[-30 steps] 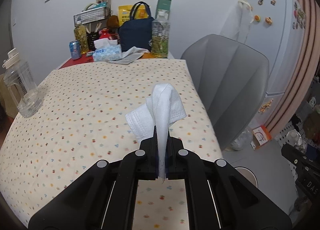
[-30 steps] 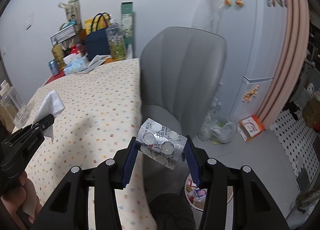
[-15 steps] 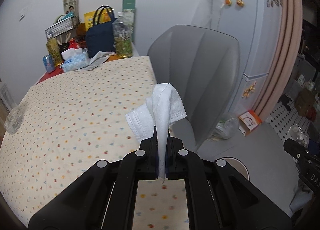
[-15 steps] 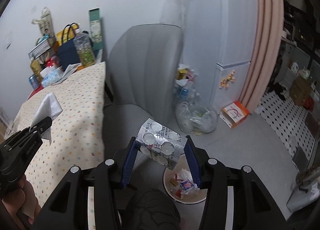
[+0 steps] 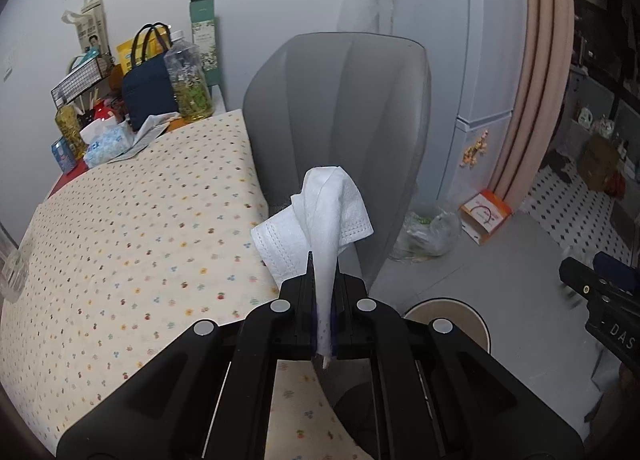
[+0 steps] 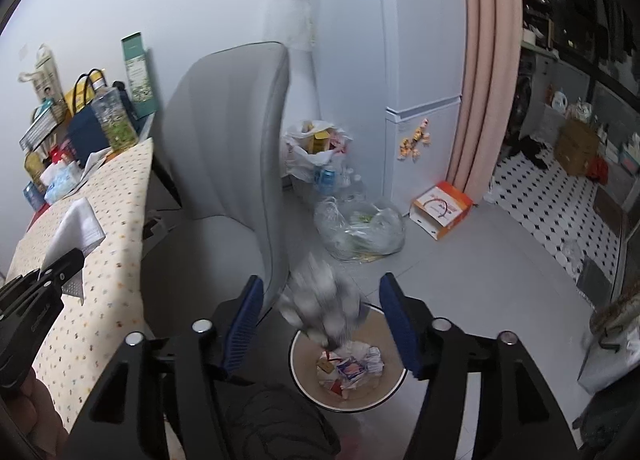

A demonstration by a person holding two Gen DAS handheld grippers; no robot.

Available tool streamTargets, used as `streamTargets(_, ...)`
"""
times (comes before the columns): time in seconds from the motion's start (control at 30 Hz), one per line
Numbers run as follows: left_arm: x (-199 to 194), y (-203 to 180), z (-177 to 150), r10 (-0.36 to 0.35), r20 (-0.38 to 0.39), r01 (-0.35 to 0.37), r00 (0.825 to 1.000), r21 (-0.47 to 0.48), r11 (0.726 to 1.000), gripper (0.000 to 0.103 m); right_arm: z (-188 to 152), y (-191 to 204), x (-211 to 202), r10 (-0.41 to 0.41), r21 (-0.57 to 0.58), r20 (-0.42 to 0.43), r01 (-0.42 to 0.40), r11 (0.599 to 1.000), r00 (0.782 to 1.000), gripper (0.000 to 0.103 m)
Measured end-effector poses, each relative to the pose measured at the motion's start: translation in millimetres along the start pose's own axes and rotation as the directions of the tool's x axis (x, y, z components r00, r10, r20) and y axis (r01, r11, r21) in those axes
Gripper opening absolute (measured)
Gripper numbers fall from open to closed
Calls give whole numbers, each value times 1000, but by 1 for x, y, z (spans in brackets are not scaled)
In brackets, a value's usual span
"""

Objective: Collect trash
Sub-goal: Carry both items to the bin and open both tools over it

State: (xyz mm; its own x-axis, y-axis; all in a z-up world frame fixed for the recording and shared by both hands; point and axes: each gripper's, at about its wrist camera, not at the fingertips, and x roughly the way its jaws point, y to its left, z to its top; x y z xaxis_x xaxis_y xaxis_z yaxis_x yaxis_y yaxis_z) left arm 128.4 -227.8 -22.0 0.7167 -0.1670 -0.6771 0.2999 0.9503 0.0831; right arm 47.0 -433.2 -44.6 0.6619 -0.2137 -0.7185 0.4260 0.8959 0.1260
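Note:
My left gripper (image 5: pixel 323 280) is shut on a white paper tissue (image 5: pixel 324 212) and holds it above the table's right edge; it also shows in the right wrist view (image 6: pixel 68 260). My right gripper (image 6: pixel 320 292) is open above a round waste bin (image 6: pixel 308 384) with several scraps of trash in it. A silver pill blister pack (image 6: pixel 320 304) is blurred between the blue fingers, loose and falling toward the bin. The bin's rim also shows in the left wrist view (image 5: pixel 448 310).
A grey chair (image 5: pixel 340 132) stands between the table with the dotted cloth (image 5: pixel 132 244) and the bin. Clear plastic bags of trash (image 6: pixel 360 228) and an orange box (image 6: pixel 440 208) lie on the floor by the white fridge (image 6: pixel 420 60). Bottles, bags and a tissue box crowd the table's far end.
My right gripper has swung right over the bin and opened, and the blister pack has dropped out of it. My left gripper has turned right with the tissue still held.

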Motion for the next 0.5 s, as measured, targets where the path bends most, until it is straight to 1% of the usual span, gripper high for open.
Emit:
streamTargets(0.2, 12, -23, 1, -15, -22, 16, 1000, 45, 999, 5, -4, -24, 5, -14, 41, -9, 15, 999, 1000, 72)
streamTargets(0.33, 21, -41, 0, -40, -46, 43, 998, 78, 996, 5, -6, -41, 2, -39, 72, -8, 39, 997, 999, 72)
streamTargets(0.5, 29, -68, 0, -93, -66, 100, 994, 127, 987, 5, -9, -62, -8, -85, 110, 0, 85, 990, 996, 75)
